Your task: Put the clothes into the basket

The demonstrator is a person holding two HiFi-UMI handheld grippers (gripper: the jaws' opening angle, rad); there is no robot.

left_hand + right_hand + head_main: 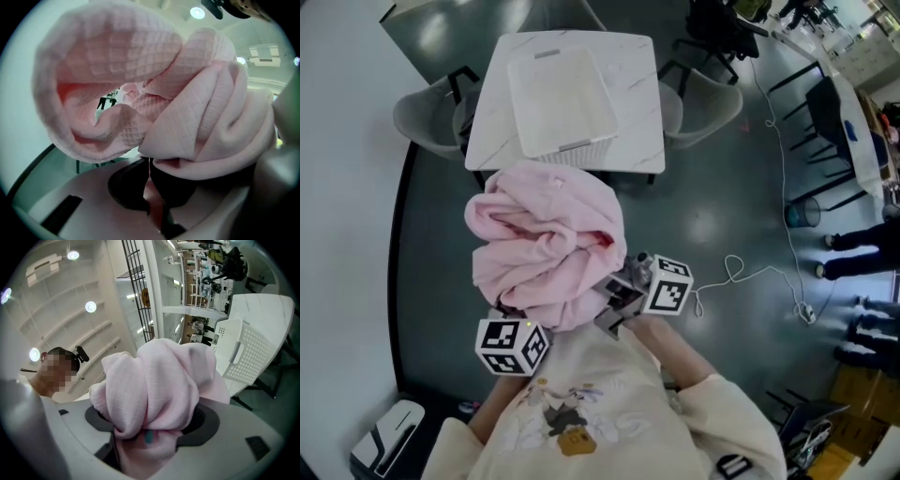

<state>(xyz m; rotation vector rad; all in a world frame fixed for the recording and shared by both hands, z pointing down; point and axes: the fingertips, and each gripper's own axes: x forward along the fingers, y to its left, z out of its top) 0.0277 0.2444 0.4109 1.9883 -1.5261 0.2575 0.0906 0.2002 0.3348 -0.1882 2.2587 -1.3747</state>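
A bundled pink garment (548, 244) hangs in the air between both grippers, just in front of the white table (637, 112). On that table stands the white basket (567, 148), with nothing visible inside. My left gripper (502, 311) is shut on the garment's lower left edge. In the left gripper view the waffle-knit garment (187, 93) fills the frame above the closed dark jaws (152, 187). My right gripper (614, 295) grips the lower right side. There the garment (159, 380) bulges out of the jaws (147, 432), and the basket (236, 355) shows beyond.
A grey chair (427, 117) stands left of the table and another (712, 103) right of it. A white cable (741, 277) loops on the dark floor. Further right are black desks (834, 112), a small bin (806, 214) and people's legs (853, 253).
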